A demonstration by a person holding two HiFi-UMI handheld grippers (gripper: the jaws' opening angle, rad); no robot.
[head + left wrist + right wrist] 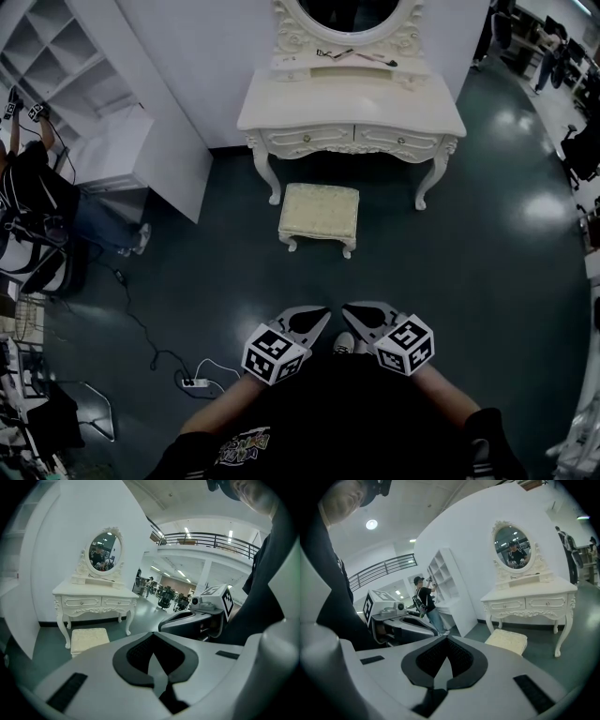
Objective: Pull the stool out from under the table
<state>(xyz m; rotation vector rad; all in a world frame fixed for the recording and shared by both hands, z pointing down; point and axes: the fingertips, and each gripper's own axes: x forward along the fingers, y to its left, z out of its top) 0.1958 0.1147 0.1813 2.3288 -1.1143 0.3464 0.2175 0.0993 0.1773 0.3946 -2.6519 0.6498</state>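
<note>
Left gripper (pixel 317 319), right gripper (pixel 354 315), both closed, stool (pixel 320 212) well ahead

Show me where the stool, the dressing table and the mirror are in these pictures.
stool (pixel 320 210): head view, on its cushioned seat.
dressing table (pixel 347 109): head view, on its bare top.
mirror (pixel 105 551): left gripper view, on the glass.

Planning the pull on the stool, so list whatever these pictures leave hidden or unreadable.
Stool legs: in the head view the cushion top hides the rear pair; in the gripper views the left gripper and right gripper cover its base.
Mirror: head view, top cut off by the upper edge.
Small items on the table shelf: head view, too small to identify.
</note>
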